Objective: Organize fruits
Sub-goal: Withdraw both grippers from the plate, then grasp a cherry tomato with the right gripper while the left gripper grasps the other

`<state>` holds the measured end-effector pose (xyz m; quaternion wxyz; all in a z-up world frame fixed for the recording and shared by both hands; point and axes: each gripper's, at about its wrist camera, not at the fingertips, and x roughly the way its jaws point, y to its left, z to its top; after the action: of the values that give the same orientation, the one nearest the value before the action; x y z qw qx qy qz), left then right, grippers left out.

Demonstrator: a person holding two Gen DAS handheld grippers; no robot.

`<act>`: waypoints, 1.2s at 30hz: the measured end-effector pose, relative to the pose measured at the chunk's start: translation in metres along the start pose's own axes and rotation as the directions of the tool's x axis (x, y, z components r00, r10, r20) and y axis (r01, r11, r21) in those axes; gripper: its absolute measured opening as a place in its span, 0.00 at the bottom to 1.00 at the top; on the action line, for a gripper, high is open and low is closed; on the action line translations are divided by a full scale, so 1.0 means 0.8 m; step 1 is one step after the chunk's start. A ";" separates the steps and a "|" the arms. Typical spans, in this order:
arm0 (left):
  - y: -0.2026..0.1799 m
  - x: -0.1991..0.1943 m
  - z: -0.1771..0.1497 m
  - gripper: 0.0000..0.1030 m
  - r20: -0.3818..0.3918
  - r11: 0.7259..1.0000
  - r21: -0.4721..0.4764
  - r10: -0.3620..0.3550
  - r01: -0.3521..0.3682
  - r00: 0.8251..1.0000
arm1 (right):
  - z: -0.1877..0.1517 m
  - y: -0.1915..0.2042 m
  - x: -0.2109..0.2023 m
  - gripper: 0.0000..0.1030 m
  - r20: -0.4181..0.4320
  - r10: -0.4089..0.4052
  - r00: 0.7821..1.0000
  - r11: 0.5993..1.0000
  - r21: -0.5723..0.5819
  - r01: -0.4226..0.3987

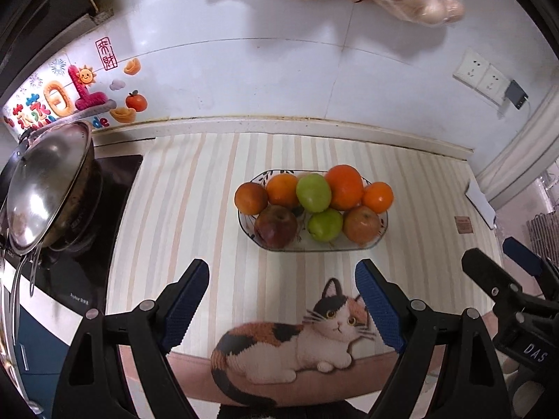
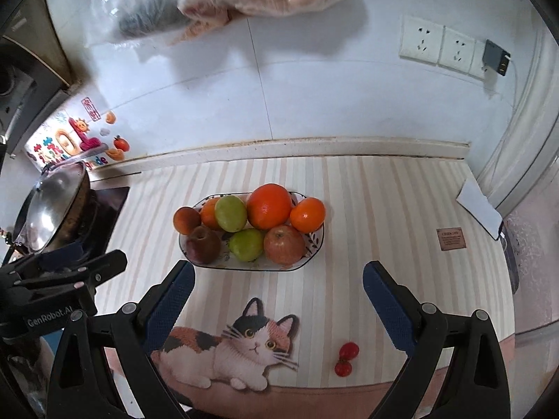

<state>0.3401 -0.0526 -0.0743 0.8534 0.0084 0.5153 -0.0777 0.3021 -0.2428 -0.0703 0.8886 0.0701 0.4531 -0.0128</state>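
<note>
Left wrist view: plate (image 1: pixel 382 225) mostly hidden under fruit, left gripper (image 1: pixel 282 300) and right gripper (image 2: pixel 278 300) both spread, empty.

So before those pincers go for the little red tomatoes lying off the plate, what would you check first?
1. Right gripper open: ok, the jaws stand wide apart with nothing between them.
2. Left gripper open: ok, also spread and empty.
3. Cherry tomatoes reachable: ok, the two lie on the mat in front of the right gripper, apart from the plate.
4. Room on the plate: not ok, the oranges, apples and green fruits nearly fill it.
5. Pile stable: cannot tell, the fruits lean on one another.
6. Grippers apart from each other: ok, the left one shows well off to the side in the right wrist view.
</note>
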 end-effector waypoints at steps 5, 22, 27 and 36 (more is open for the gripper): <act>-0.002 -0.027 -0.016 0.83 0.030 1.000 0.000 0.000 0.000 1.000 | -0.012 0.005 -0.027 0.96 0.010 0.030 1.000 1.000 0.007 -0.030; -0.083 0.089 -0.052 0.83 -0.150 0.989 0.133 0.081 -0.061 0.985 | -0.135 -0.139 0.100 0.57 -0.258 0.098 0.961 0.965 0.259 -0.029; -0.118 0.156 -0.072 0.83 -0.270 0.978 0.205 0.103 -0.047 0.957 | -0.194 -0.157 0.157 0.53 -0.319 0.105 0.942 0.950 0.313 0.000; -0.152 0.207 -0.098 0.83 -0.376 0.963 0.271 0.105 0.001 0.920 | -0.224 -0.143 0.198 0.29 -0.343 0.078 0.936 0.961 0.275 0.020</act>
<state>0.3296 -0.1858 -0.2487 0.7275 0.1519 0.6582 -0.1199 0.2411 -0.3252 -0.3150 0.7753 0.2002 0.5970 -0.0495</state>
